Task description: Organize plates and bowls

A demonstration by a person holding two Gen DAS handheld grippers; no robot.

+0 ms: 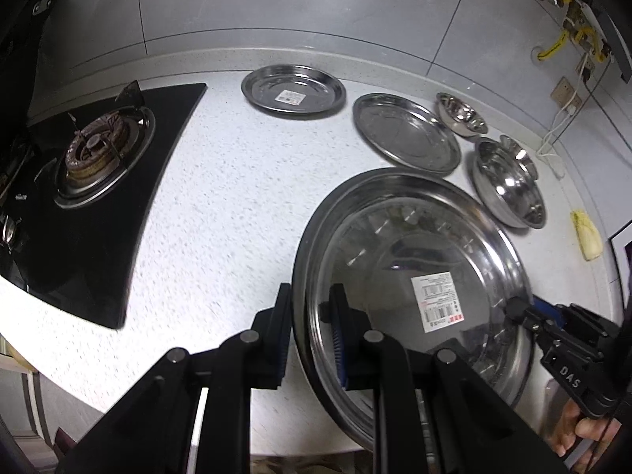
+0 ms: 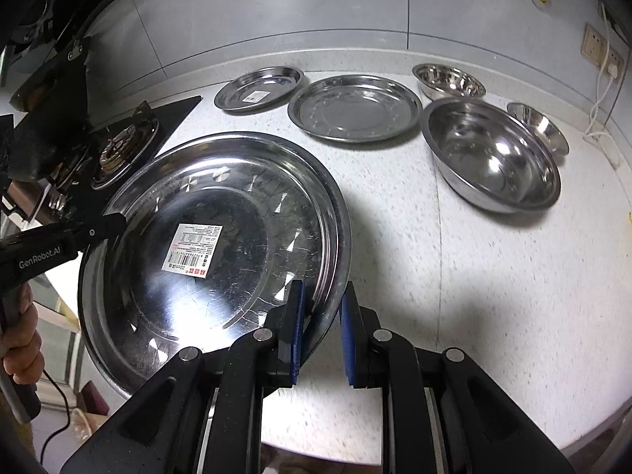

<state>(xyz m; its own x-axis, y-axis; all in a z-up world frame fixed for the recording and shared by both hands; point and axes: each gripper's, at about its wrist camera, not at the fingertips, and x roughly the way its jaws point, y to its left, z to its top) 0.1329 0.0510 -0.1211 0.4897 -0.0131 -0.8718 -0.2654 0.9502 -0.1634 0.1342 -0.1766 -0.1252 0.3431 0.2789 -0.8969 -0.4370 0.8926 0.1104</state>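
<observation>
A large steel plate (image 1: 414,245) (image 2: 221,197) with a white label is held above the counter between both grippers. My left gripper (image 1: 310,304) is shut on its left rim, and the rim runs between the blue pads. My right gripper (image 2: 322,296) is shut on the opposite rim. Each gripper also shows in the other's view: the right gripper (image 1: 513,308) and the left gripper (image 2: 114,223). Along the back of the counter lie a small labelled plate (image 1: 293,91) (image 2: 258,87), a medium plate (image 1: 407,134) (image 2: 355,106), a big bowl (image 1: 509,181) (image 2: 489,154) and two small bowls (image 2: 448,79) (image 2: 539,126).
A black gas stove (image 1: 94,150) fills the counter's left end. A yellow cloth (image 1: 586,237) lies at the right edge, near a white cable and wall sockets (image 2: 600,51). The speckled counter (image 1: 221,205) curves to a front edge just below the grippers. A hand holds each gripper's handle.
</observation>
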